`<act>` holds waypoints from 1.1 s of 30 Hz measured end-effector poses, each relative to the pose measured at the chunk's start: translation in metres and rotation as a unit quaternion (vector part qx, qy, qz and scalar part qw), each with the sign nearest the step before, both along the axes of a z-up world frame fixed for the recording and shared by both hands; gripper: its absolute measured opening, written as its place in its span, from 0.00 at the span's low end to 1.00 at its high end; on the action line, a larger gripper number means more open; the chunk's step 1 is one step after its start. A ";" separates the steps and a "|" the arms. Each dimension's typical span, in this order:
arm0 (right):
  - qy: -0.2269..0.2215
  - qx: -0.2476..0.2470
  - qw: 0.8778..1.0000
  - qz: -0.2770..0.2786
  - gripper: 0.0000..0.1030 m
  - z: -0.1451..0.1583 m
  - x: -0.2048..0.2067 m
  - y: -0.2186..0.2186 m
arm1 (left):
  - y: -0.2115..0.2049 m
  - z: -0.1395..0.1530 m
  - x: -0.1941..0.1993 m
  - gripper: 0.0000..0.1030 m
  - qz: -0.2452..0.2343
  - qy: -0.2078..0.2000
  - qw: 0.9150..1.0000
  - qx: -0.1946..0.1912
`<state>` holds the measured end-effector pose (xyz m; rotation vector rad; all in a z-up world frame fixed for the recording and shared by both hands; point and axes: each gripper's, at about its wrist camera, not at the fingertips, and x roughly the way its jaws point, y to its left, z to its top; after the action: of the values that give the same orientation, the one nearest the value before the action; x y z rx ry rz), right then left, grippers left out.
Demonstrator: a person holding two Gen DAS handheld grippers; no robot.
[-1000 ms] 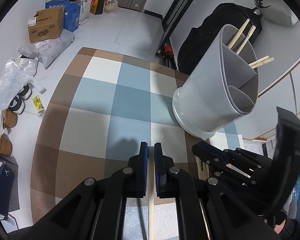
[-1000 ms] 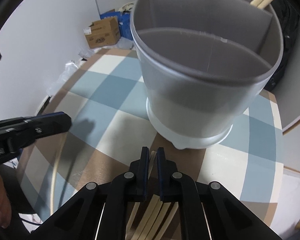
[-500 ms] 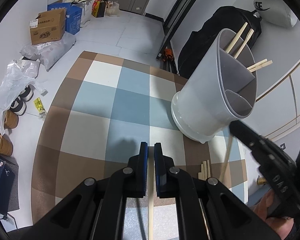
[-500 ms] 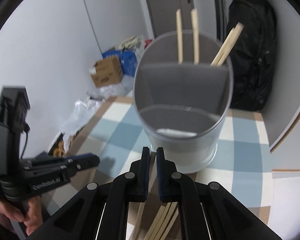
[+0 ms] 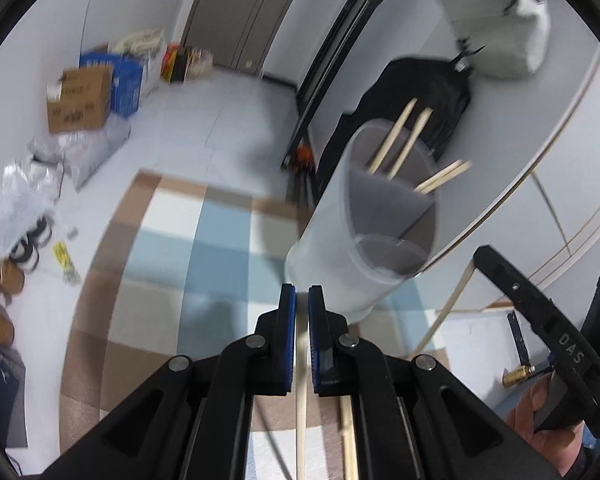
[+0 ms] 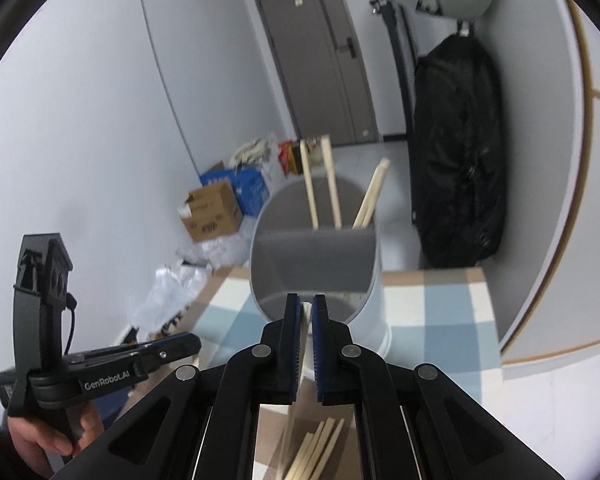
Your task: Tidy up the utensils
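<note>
Now, from the left wrist: the left claw (image 5: 302,294) is pinching a wooden chopstick (image 5: 301,392) between its blue pads, the stick running back under the camera with its lower end cut off. Ahead stands the grey utensil holder (image 5: 340,240) on the checked mat (image 5: 160,264), blurred, with four chopsticks (image 5: 400,144) poking from its far compartment. At right the right claw (image 5: 478,254) comes in, holding a second chopstick (image 5: 448,308) at its tip.

Over to the right wrist: its own pads are squeezed on that pale stick (image 6: 306,312), mostly hidden between them. The holder's near compartment sits just beyond. Loose chopsticks (image 6: 316,452) lie on the mat below, partly cut off. The left claw (image 6: 194,344) shows side-on.
</note>
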<state>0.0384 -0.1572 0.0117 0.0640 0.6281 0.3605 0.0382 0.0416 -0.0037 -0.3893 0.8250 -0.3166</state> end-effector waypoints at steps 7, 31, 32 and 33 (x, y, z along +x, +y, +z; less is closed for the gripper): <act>-0.033 0.008 0.999 0.004 0.04 0.029 -0.009 -0.012 | -0.004 0.052 -0.009 0.02 0.018 -0.083 0.996 0.013; -0.051 0.018 0.998 0.029 0.04 0.051 -0.018 -0.020 | 0.007 0.035 0.002 0.04 -0.013 -0.034 0.997 0.070; -0.046 0.019 0.998 0.029 0.04 0.048 -0.018 -0.021 | 0.010 0.026 0.007 0.09 -0.010 -0.018 0.997 0.073; -0.042 0.021 0.998 0.030 0.04 0.046 -0.018 -0.021 | 0.014 0.008 0.017 0.16 -0.011 0.017 0.997 0.079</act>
<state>0.0205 -0.1784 0.0580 0.0708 0.5394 0.4322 0.0550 0.0552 0.0040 -0.2390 0.8817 -0.2631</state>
